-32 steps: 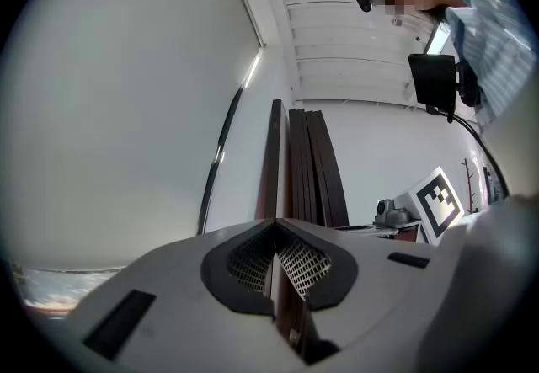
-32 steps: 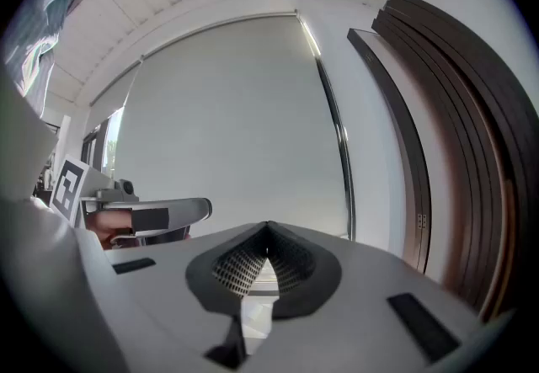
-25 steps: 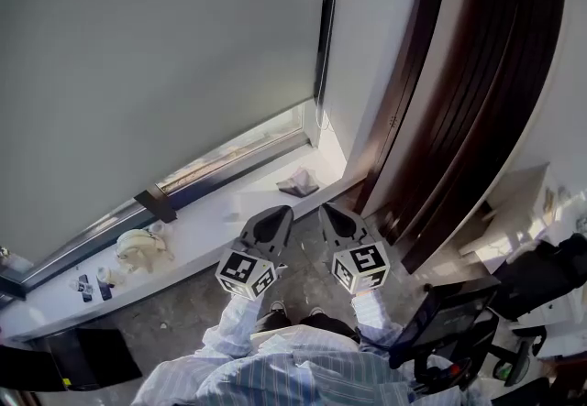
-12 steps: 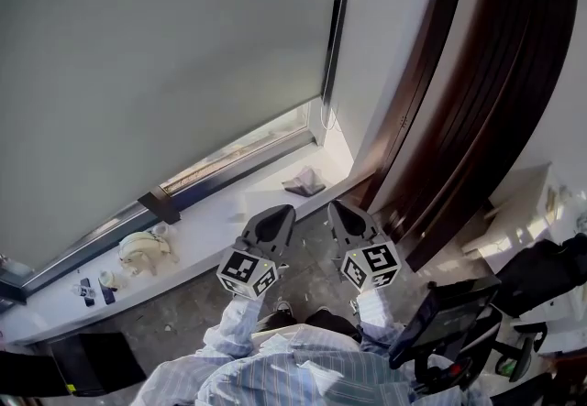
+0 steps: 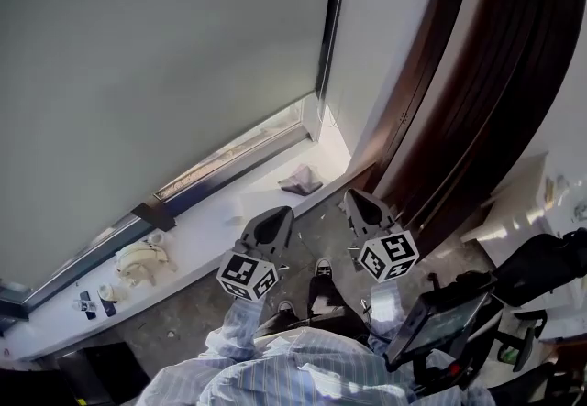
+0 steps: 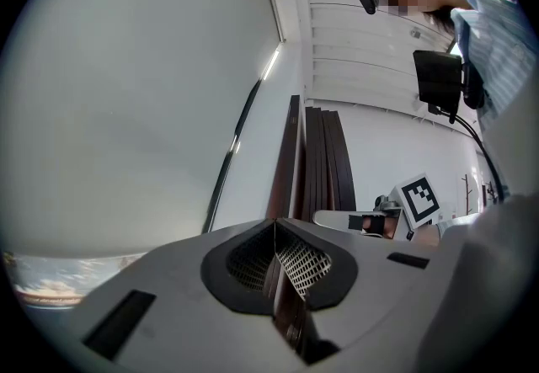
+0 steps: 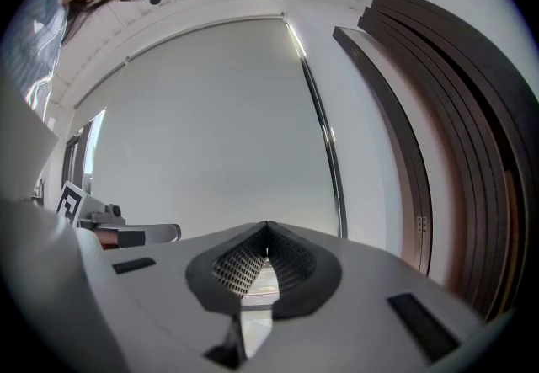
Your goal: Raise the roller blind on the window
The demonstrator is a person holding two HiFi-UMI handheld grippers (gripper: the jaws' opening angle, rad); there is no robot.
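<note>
Progress: roller blind (image 5: pixel 156 56) lowered, raising not begun | left gripper (image 5: pixel 278 214), right gripper (image 5: pixel 356 198), 6 o'clock: fingers together, holding nothing

The roller blind (image 5: pixel 156 56) hung nearly to the sill (image 5: pixel 206 235), which carried a crumpled cloth (image 5: pixel 301 181) and a cream object (image 5: pixel 139 259), possibly a bag, with bare stretches between. Dark wood panels (image 5: pixel 477 102) walled off the right. Floor (image 5: pixel 312 228) before the sill lay open.

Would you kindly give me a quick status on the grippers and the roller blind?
Left gripper shut, empty; right gripper shut, empty. Roller blind almost fully down, untouched. Cloth on sill, nothing blocking.
</note>
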